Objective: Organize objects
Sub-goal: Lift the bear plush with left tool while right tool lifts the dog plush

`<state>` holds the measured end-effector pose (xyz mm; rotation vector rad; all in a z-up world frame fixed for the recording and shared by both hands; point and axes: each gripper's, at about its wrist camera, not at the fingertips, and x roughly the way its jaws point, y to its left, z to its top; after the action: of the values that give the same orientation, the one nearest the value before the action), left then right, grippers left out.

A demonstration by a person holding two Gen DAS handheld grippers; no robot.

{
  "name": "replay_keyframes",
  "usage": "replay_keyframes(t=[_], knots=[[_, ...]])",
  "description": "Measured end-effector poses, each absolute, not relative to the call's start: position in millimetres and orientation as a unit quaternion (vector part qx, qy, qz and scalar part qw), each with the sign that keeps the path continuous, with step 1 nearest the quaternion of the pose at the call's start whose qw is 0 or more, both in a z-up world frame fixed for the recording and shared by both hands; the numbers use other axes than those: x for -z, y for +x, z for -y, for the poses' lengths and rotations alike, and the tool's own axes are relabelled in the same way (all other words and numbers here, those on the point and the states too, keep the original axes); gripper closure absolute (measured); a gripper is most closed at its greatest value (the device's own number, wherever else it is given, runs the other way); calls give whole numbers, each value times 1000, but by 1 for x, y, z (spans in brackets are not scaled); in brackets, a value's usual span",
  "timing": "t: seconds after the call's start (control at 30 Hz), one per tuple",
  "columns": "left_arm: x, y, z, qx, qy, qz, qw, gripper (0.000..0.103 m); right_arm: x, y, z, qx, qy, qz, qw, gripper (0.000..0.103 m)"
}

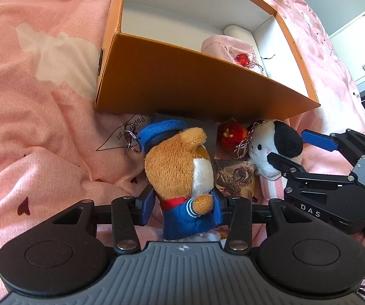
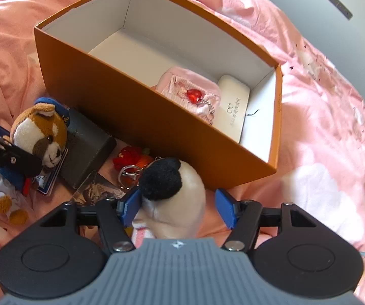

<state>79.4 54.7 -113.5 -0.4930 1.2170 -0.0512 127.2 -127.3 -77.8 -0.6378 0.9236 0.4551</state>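
An orange box [image 1: 187, 86] [image 2: 142, 117] stands on a pink bedspread; inside lie a pink pouch with a red heart charm [image 2: 192, 95] and a white case [image 2: 235, 104]. My left gripper [image 1: 183, 204] is shut on a brown plush dog in a blue sailor suit [image 1: 177, 167] [image 2: 40, 132] in front of the box. My right gripper [image 2: 178, 207] [image 1: 291, 150] is open around a white plush with a black ear [image 2: 175, 193] [image 1: 271, 147]; the left pad touches it, the right pad stands apart.
Between the plushes lie a red knitted charm [image 1: 232, 134] [image 2: 130, 157] with a key ring, a dark box [image 2: 86, 142] and picture cards [image 1: 235, 178]. The pink bedspread [image 1: 30, 101] is rumpled all around. A white shelf [image 1: 360, 43] stands at the far right.
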Motion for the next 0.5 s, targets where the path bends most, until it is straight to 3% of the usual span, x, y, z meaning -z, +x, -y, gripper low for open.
replay_keyframes(t=[0.23,0.5], knots=[[112,80,-53,21,-224,-566,793,56,92,138,127,-223,-272,-462,814,41],[90,73,-48,31,-202,-541,816,58,59,120,140,-238,-238,-454,825,46]])
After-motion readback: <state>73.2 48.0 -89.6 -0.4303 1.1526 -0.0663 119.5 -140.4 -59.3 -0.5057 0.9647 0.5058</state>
